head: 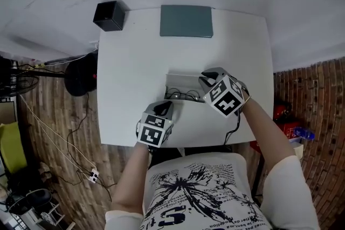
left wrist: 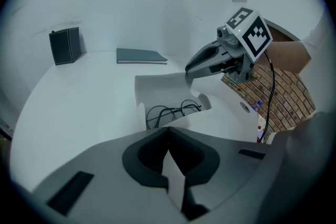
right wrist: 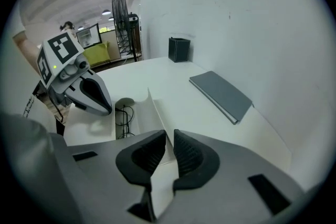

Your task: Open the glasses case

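Observation:
The white glasses case (head: 182, 82) lies open in the middle of the white table (head: 129, 62), with black glasses (head: 183, 96) inside. My left gripper (head: 166, 109) is at the case's near left edge, and its jaws (left wrist: 168, 131) are shut on the case's front wall (left wrist: 210, 118). My right gripper (head: 204, 81) is at the right end of the raised lid (left wrist: 157, 83). Its jaws (right wrist: 169, 136) are nearly together with the thin lid edge (right wrist: 156, 113) pinched between them. The glasses (left wrist: 170, 111) show in both gripper views, and the left gripper (right wrist: 107, 107) shows in the right one.
A grey notebook (head: 186, 21) lies at the table's far edge and a black box (head: 109, 15) stands at the far left corner. A fan (head: 81, 75) and cables are on the floor to the left. The person stands at the table's near edge.

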